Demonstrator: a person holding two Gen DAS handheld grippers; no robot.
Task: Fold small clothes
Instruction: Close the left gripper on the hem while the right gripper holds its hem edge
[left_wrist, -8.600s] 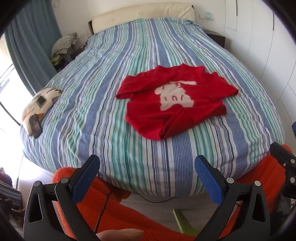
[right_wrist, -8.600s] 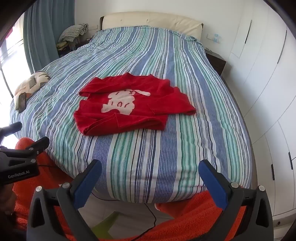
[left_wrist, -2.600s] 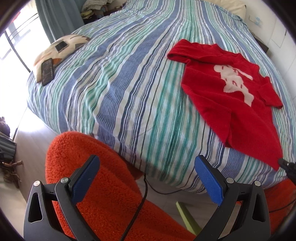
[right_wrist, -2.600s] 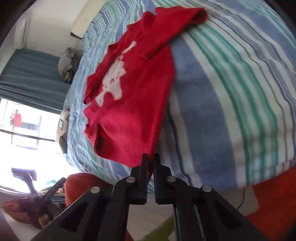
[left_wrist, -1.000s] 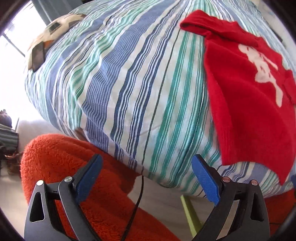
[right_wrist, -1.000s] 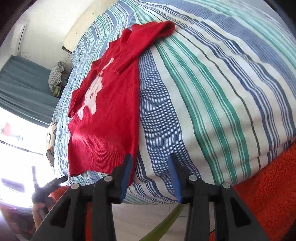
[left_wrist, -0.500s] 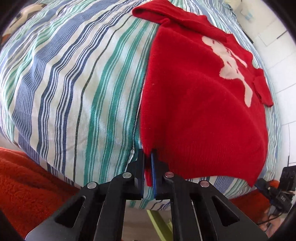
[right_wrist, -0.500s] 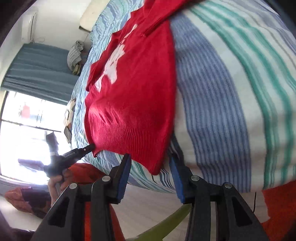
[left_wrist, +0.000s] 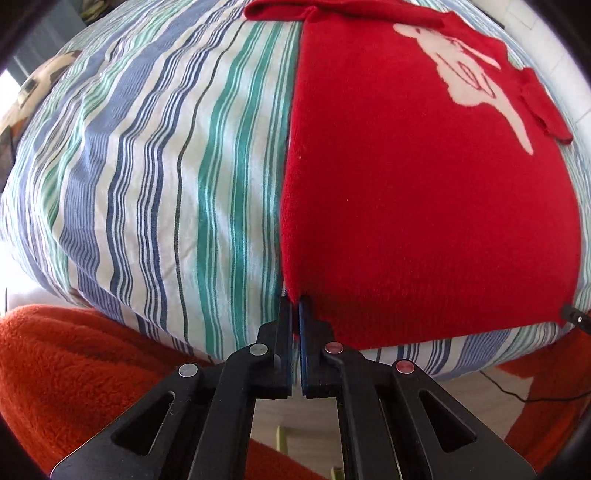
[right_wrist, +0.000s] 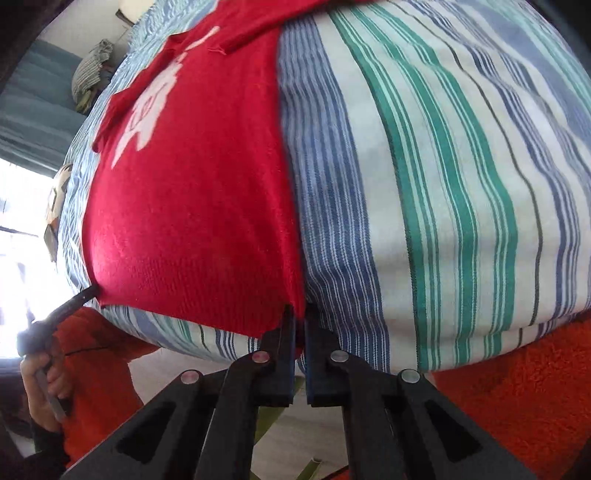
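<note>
Red knitted sweater (left_wrist: 424, 206) spread flat on the striped duvet (left_wrist: 166, 184), hem lying along the near edge of the bed, white motif (left_wrist: 476, 81) up toward the far end.

Left gripper (left_wrist: 294, 306) clamped narrow on the hem's left corner, a sliver of red knit showing between the blue pads. Ahead of those jaws, the sweater's straight side edge running away up the bed; to their left, a wide stretch of bare striped cover; to their right, the sweater body, with the hem reaching across to the tip of the other gripper at the frame's right edge.

Right gripper (right_wrist: 299, 317) pinched shut on the opposite hem corner, fabric caught between the pads. To the right of those jaws, broad open duvet out to the bed's side; to the left, ribbed hem running across to the left gripper's black tip, held by a hand (right_wrist: 44, 384) in an orange fleece sleeve (right_wrist: 96, 369).

Below both pairs of jaws, the duvet curving down over the mattress edge, then pale floor and orange fleece. A sleeve (left_wrist: 280, 9) folded at the far left shoulder, another (left_wrist: 546, 107) lying on the chest near the motif.
</note>
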